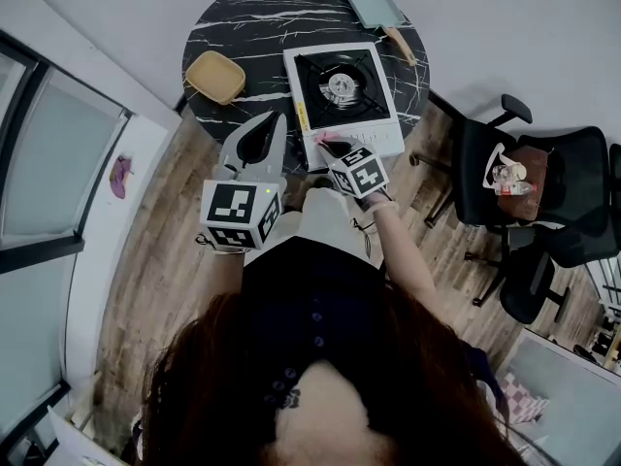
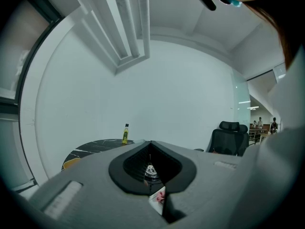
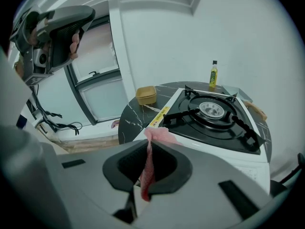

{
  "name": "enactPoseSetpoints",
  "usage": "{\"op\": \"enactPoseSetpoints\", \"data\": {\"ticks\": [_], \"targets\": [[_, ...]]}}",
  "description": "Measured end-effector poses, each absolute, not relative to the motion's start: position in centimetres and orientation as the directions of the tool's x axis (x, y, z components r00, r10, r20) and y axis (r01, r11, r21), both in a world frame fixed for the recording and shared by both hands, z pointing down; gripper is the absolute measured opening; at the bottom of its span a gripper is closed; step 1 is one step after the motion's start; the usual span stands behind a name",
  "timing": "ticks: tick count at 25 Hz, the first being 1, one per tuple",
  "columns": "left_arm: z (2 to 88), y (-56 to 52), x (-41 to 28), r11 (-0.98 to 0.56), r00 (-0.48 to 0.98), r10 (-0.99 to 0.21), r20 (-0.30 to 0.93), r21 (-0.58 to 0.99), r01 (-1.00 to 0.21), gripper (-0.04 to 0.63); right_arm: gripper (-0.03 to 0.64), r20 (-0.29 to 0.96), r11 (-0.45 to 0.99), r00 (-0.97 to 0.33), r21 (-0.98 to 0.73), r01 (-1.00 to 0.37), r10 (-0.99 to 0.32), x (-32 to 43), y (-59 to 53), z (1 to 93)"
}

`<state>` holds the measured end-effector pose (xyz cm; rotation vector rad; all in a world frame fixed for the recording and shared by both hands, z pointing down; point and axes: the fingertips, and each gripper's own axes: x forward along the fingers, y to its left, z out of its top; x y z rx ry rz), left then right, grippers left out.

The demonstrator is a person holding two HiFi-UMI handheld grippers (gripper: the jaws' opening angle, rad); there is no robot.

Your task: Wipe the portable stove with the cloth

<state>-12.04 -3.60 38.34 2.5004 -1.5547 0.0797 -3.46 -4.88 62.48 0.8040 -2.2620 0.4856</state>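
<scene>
Clamps the right gripper (image 3: 147, 143) shut on the pink cloth (image 3: 148, 168), long axis running up the jaw seam, top tuft poking toward the stove (image 1: 342, 90). Shows that stove on the round table (image 1: 233, 17), front edge facing six o'clock. Holds the left gripper (image 2: 150, 142) closed on nothing, aimed toward twelve o'clock.

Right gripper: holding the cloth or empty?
Holding it: the right gripper is shut on the pink cloth, which pokes out past the jaw tips.
</scene>
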Motion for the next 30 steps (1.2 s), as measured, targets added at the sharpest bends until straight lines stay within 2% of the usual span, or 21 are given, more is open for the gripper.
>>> {"op": "enactPoseSetpoints", "data": {"ticks": [10,20,30], "targets": [[38.6,-3.4,-13.1,-0.414,0.434,-0.889,0.148,0.146,-0.899,0.012,0.021,0.682,0.724,-0.597,-0.142,-0.675,-0.423,-4.7,-4.4,62.4],[38.4,-3.2,-13.6,-0.403,0.423,-0.894,0.146,0.148,-0.903,0.012,0.020,0.685,0.780,-0.632,-0.148,-0.608,-0.362,-8.0,-2.5,62.5],[38.4,-3.3,-14.0,-0.385,0.405,-0.902,0.147,0.149,-0.911,0.012,0.020,0.718,0.823,-0.614,-0.103,-0.558,-0.327,-8.8,-2.6,62.6]]}}
